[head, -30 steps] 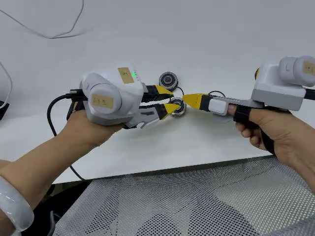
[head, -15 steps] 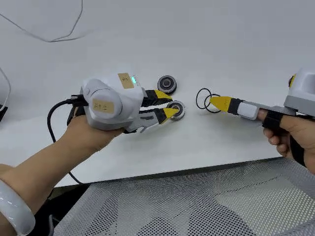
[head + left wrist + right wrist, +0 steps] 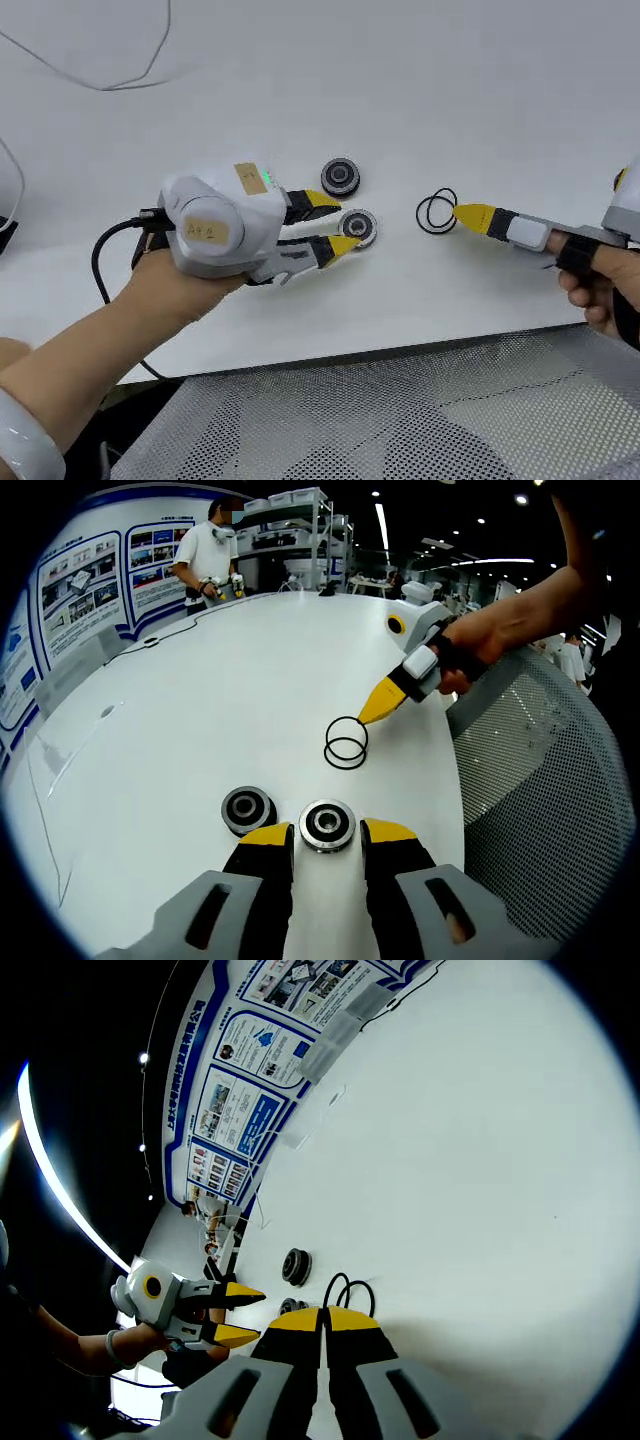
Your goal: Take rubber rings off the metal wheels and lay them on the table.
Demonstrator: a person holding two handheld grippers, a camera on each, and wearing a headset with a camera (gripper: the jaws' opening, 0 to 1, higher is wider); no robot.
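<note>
Left claw, jaws narrowly apart, flanks the near metal wheel on the worktop; the second wheel lies just beyond the near metal wheel. Two overlapping rubber rings lie right of it; farther right, the right claw, jaws together, empty

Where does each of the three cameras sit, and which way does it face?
Head view: on the person's head, facing down at the table; both forearms, the left gripper and the right gripper show.
Left gripper view: on the left gripper, facing along its jaws past a wheel to the rings; the right hand shows.
Right gripper view: on the right gripper, facing along its shut jaws over the rings toward the left gripper and forearm.
Shared: both gripper views show the rings.
</note>
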